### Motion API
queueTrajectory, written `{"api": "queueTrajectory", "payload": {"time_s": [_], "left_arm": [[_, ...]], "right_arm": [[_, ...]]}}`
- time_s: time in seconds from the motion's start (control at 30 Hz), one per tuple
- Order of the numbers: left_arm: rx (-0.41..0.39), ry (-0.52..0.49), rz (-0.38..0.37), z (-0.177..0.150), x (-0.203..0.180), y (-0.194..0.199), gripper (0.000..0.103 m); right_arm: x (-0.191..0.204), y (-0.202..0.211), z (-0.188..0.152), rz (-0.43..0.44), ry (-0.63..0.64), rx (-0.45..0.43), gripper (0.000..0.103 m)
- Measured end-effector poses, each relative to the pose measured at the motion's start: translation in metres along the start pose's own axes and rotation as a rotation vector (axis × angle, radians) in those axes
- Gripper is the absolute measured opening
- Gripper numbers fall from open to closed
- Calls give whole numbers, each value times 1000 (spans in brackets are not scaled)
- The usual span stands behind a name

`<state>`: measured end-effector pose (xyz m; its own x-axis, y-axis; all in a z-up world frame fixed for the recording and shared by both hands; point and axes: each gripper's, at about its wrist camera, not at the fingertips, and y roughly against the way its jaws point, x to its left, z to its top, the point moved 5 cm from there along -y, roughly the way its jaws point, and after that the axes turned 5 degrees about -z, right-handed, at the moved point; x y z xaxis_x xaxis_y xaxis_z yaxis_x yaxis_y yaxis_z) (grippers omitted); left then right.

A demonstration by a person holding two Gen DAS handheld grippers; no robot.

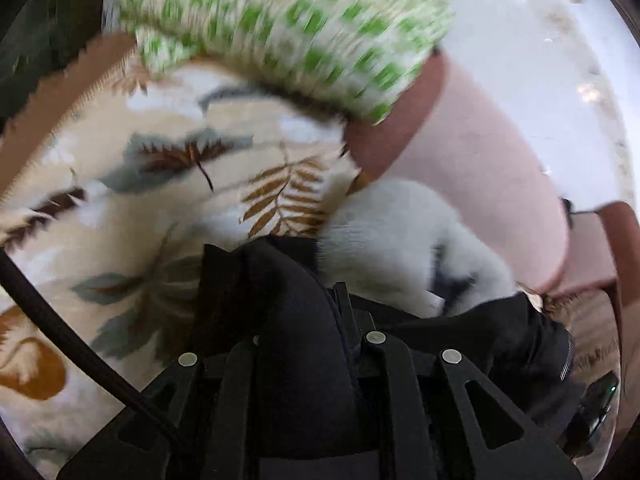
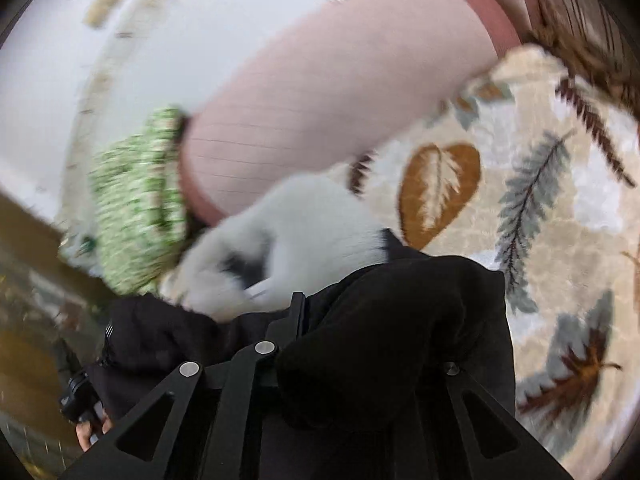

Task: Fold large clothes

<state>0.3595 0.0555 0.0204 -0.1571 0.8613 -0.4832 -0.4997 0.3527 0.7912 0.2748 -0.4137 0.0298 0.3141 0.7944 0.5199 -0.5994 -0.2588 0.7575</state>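
A black garment with a white fleecy part hangs between both grippers over a leaf-patterned bedspread. In the left wrist view my left gripper (image 1: 296, 280) is shut on the black garment (image 1: 292, 320), whose cloth covers the fingers; the white part (image 1: 400, 232) bulges to the right. In the right wrist view my right gripper (image 2: 380, 304) is shut on the same black garment (image 2: 400, 340), fingers buried in cloth; the white part (image 2: 304, 232) lies to the left. The frames are motion-blurred.
A green-and-white patterned cloth (image 1: 288, 28) lies on the bedspread (image 1: 120, 208), also in the right wrist view (image 2: 136, 204). A pink padded headboard (image 1: 480, 152) (image 2: 320, 92) runs behind. The leaf bedspread (image 2: 560, 184) spreads to the right.
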Motion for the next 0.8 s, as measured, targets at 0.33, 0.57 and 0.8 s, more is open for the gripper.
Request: {"api": "queueTrajectory", "payload": {"time_s": [0.33, 0.57, 0.8], "left_arm": [[26, 40, -28, 2, 14, -76, 19], [-31, 57, -153, -1, 8, -24, 48], [-241, 18, -91, -30, 12, 81, 82]], "right_arm": [[-45, -101, 9, 106, -147, 24, 16], [-35, -83, 8, 56, -68, 9, 19], [7, -12, 14, -49, 94, -120, 61]]}}
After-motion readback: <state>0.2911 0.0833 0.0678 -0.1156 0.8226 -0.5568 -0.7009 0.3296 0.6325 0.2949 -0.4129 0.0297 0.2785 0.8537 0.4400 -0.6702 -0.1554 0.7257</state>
